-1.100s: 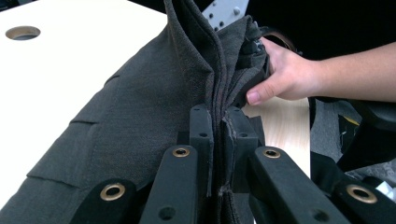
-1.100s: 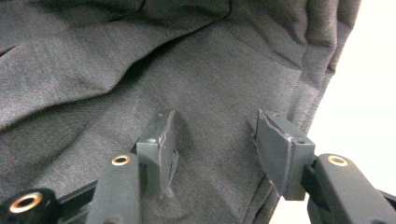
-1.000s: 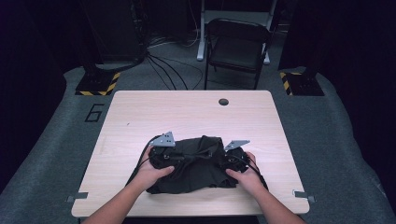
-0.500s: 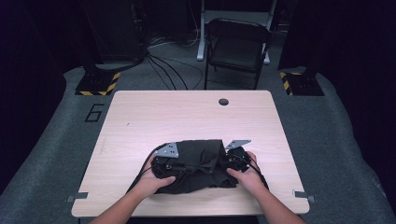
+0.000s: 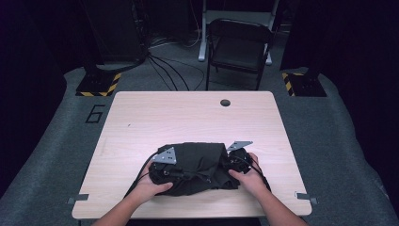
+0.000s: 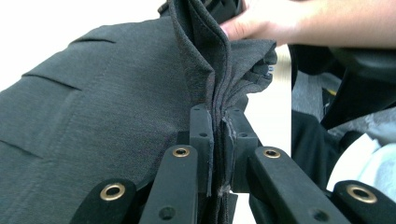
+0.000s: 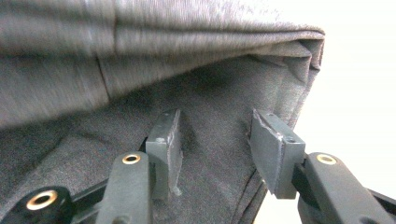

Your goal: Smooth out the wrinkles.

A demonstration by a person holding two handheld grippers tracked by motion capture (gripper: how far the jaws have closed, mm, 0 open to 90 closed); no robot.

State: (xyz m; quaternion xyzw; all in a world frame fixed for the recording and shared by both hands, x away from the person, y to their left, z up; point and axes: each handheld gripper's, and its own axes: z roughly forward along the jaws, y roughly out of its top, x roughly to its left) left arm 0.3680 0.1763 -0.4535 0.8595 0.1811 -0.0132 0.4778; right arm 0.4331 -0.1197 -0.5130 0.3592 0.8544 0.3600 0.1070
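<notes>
The left gripper (image 6: pixel 215 140) is clamping a bunched fold of the dark grey garment (image 5: pixel 197 167) lying near the front edge of the wooden table (image 5: pixel 188 117), while the right gripper (image 7: pixel 217 140), jaws apart and just closing, is sitting against the cloth's right edge.

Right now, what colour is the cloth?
Plain dark charcoal grey cloth, no pattern; clearest in the left gripper view.

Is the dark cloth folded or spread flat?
Folded: the cloth lies bunched on the table, stacked layers between the left gripper fingers.
</notes>
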